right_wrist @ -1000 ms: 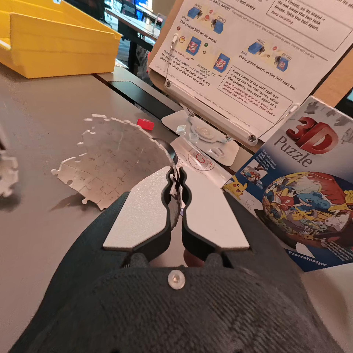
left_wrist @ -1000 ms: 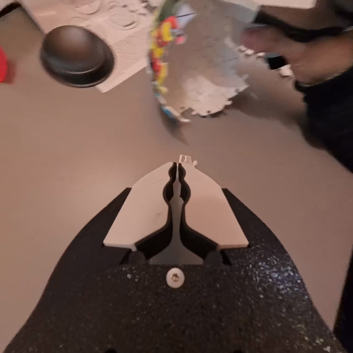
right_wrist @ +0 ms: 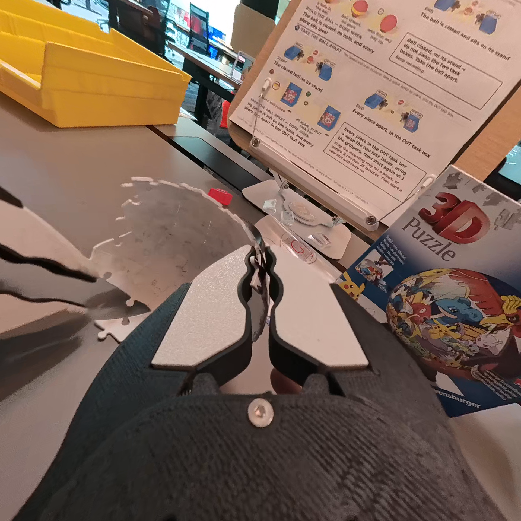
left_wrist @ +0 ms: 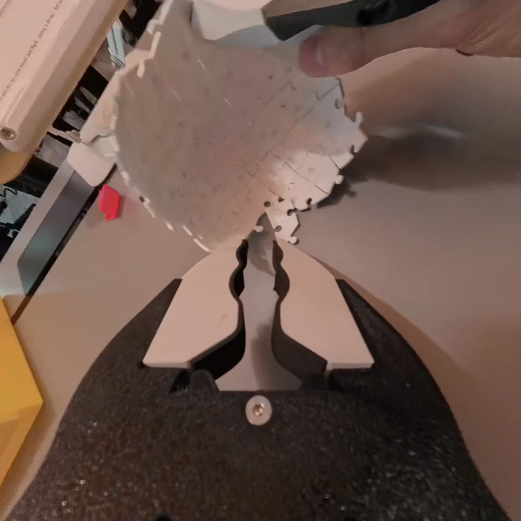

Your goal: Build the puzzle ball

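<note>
Grey, matte tabletop (right_wrist: 70, 174) runs under both views, smooth and bare near the cameras. Closest in the left wrist view, the left gripper (left_wrist: 260, 248) has a rough black speckled body and pale flat fingers with wavy black inner edges; its jaws stand slightly apart around a small white puzzle piece (left_wrist: 260, 258), and whether they pinch it I cannot tell. A second ago those jaws were nearly together with the piece at their tips, well short of the shell. Now the piece meets the toothed lower rim of the curved puzzle shell (left_wrist: 225, 135), whose dull white inner face is crossed by thin seams.

The right gripper (right_wrist: 260, 255), dark with a ribbed texture, is clamped on the shell's edge and holds it tilted above the table, as before. In the left wrist view a person's hand (left_wrist: 380, 42) wraps that gripper's handle, thumb lying against the shell.

Beyond the shell lie a small red block (right_wrist: 220, 196), then a puzzle box (right_wrist: 451, 282) standing upright, an instruction sheet (right_wrist: 380, 84) on a tilted stand, and a yellow bin (right_wrist: 84, 84) at far left.
</note>
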The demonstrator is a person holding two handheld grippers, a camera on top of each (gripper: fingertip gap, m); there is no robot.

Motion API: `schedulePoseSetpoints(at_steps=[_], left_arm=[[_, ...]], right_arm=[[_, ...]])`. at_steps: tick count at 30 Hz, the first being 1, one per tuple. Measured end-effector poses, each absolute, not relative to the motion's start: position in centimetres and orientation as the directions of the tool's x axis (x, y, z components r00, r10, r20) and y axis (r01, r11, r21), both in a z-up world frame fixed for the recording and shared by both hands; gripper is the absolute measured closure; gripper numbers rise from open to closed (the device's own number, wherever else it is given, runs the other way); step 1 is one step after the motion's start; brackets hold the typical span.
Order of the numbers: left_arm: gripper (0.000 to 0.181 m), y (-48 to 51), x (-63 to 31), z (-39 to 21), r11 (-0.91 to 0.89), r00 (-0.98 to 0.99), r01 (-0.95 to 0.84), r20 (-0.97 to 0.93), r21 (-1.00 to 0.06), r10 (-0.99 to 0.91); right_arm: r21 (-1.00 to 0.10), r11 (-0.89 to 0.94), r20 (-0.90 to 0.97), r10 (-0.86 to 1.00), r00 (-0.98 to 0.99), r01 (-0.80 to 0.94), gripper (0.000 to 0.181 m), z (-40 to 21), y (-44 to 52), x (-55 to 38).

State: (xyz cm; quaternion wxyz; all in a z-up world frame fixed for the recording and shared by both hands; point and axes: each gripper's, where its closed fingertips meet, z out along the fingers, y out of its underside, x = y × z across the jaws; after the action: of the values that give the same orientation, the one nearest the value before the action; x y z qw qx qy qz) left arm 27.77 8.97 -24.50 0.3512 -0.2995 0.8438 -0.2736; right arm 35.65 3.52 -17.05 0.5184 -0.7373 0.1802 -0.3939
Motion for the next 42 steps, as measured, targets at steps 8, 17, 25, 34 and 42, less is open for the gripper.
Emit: schedulePoseSetpoints(at_steps=[8,17,25,34,42], left_arm=[[0.178,7.3,26.3,-22.1,0.618,-0.491,-0.237,-0.456,-0.75,-0.742],[0.179,9.1,27.7,-26.7,0.603,-0.491,-0.43,-0.386,-0.672,-0.781],[0.181,7.9,28.4,-26.8,0.569,-0.489,-0.46,-0.341,-0.681,-0.803],[0.173,7.5,28.1,-26.7,0.484,-0.471,-0.499,-0.244,-0.719,-0.848],[0.147,8.8,26.9,-27.1,0.188,-0.286,-0.665,0.015,-0.723,-0.958]], right_arm=[[-0.89,-0.429,0.43,-0.675,0.599,0.155,0.175,-17.0,3.4,35.6],[-0.89,-0.405,0.45,-0.715,0.535,0.208,0.175,-16.7,3.1,34.8],[-0.874,-0.407,0.486,-0.707,0.514,0.265,0.175,-16.5,3.3,33.7],[-0.849,-0.422,0.528,-0.708,0.47,0.319,0.175,-16.2,3.3,32.8],[-0.844,-0.412,0.533,-0.717,0.449,0.344,0.175,-15.9,3.5,32.3]])
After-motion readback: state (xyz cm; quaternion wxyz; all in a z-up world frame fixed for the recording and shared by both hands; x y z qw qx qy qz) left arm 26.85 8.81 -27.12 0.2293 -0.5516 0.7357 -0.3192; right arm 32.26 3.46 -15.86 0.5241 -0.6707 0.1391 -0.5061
